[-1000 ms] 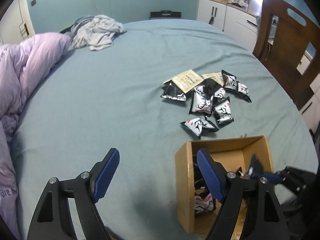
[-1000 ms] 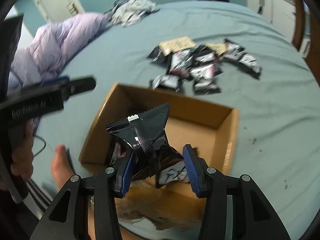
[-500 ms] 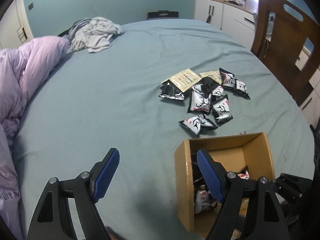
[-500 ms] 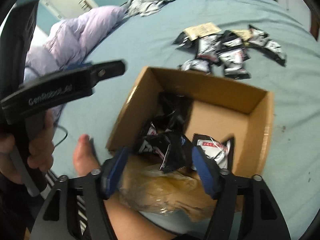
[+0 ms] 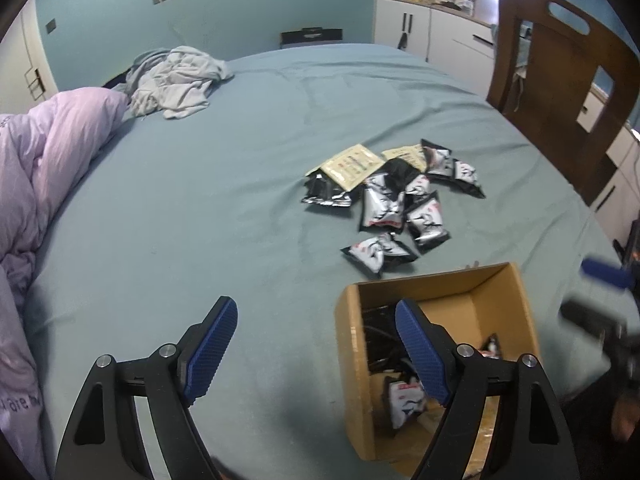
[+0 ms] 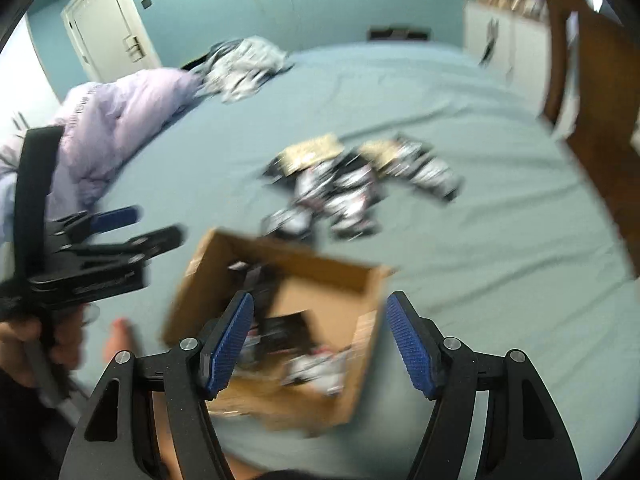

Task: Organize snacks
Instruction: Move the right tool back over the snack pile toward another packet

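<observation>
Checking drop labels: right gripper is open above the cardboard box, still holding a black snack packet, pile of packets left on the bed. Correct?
Not quite. The right gripper is open above the cardboard box, but nothing is between its jaws. The right wrist view shows them empty, with black packets lying inside the box. The pile of packets is on the bed, as you say.

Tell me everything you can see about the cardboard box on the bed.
The cardboard box is a plain brown carton, open at the top, sitting on the blue-green bed sheet near the bed's near edge. Its walls look like thin corrugated board, and a crumpled flap hangs at the near side. Inside lie several black-and-white snack packets, heaped toward the left side, part of the floor bare. The loose pile of packets lies just beyond it, not touching. Neither gripper touches it.
</observation>
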`<state>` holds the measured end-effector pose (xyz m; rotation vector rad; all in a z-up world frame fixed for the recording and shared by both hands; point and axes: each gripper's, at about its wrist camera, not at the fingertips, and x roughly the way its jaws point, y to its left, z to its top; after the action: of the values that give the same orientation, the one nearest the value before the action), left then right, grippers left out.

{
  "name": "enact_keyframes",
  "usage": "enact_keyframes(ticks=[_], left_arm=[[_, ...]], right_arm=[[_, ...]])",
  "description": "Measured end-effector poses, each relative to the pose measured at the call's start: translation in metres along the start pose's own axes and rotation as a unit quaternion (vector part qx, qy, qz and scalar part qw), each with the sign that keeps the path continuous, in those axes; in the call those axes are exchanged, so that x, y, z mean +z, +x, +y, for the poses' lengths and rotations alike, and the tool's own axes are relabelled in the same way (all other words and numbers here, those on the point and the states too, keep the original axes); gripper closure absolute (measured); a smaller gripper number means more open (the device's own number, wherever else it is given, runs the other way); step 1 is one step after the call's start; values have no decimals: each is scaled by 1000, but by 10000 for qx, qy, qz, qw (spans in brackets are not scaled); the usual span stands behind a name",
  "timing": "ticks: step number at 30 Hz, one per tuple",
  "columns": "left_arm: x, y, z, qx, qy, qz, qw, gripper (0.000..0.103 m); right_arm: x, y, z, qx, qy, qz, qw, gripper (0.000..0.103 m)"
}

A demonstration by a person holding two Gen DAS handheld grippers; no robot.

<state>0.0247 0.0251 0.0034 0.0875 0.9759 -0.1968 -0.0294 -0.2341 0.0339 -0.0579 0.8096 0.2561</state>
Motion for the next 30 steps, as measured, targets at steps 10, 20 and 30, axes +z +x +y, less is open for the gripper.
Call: enact_keyframes(ticks=[10,20,30], left_arm=[[2,-13,-7,-175,29,-156,9997,20],[6,-10,-4,-179,-88,-142,9997,20],[7,9,-12,-270,-48,119,9996,20]], right_arm=[[-7,-16,-37,-630,551,-563,9949,35],[11,8,-53,-677,554,-357,9955,35],[33,54,-66,-494,866,108,9950,35]])
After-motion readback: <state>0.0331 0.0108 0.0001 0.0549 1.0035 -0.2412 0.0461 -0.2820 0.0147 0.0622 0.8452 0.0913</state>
